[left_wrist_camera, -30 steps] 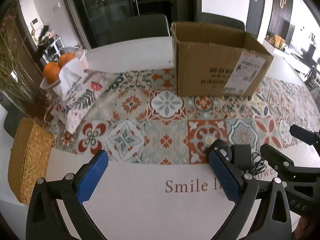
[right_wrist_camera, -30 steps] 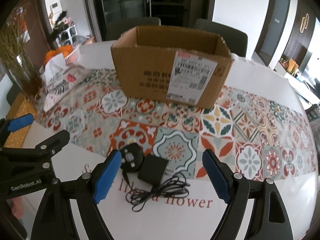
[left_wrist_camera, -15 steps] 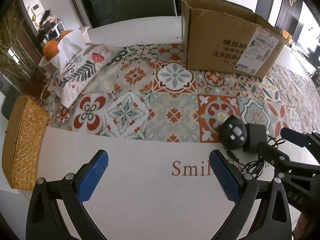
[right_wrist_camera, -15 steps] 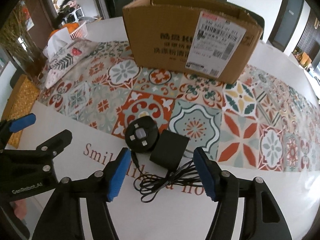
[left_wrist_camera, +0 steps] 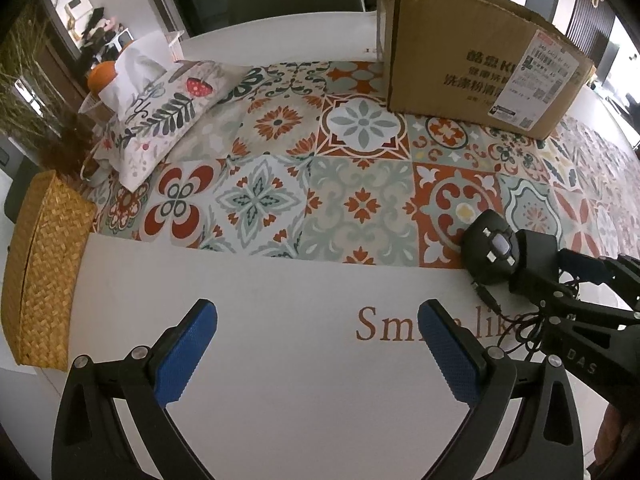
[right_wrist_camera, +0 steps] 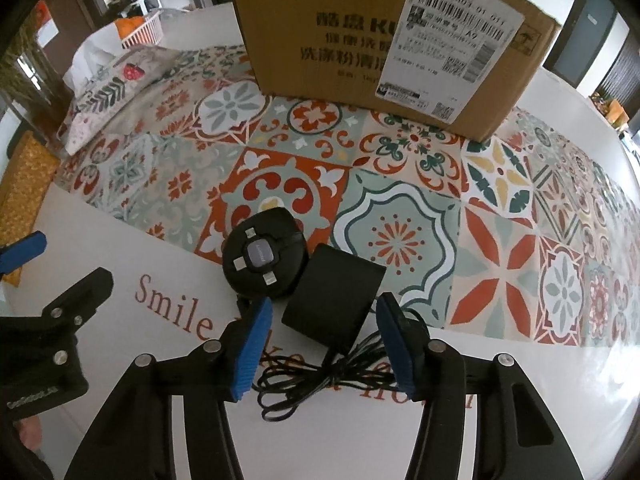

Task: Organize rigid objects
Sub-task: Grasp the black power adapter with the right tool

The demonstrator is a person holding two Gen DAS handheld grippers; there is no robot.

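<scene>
black adapter [right_wrist_camera: 334, 294] between closing right tool [right_wrist_camera: 325, 346]; wicker basket [left_wrist_camera: 38, 276] beside released left tool [left_wrist_camera: 318, 354].

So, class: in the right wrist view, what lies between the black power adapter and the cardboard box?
Only bare patterned tablecloth lies between the power adapter and the cardboard box; the right wrist view shows it.

One cardboard box [right_wrist_camera: 384, 32], one round charger [right_wrist_camera: 262, 258], one black adapter [right_wrist_camera: 334, 294], one cushion [left_wrist_camera: 160, 120], one wicker box [left_wrist_camera: 40, 272].

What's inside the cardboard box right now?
Cannot tell. Both wrist views catch only the cardboard box from outside: its printed front and shipping label. The walls hide the inside, so nothing shows whether it holds anything.
</scene>
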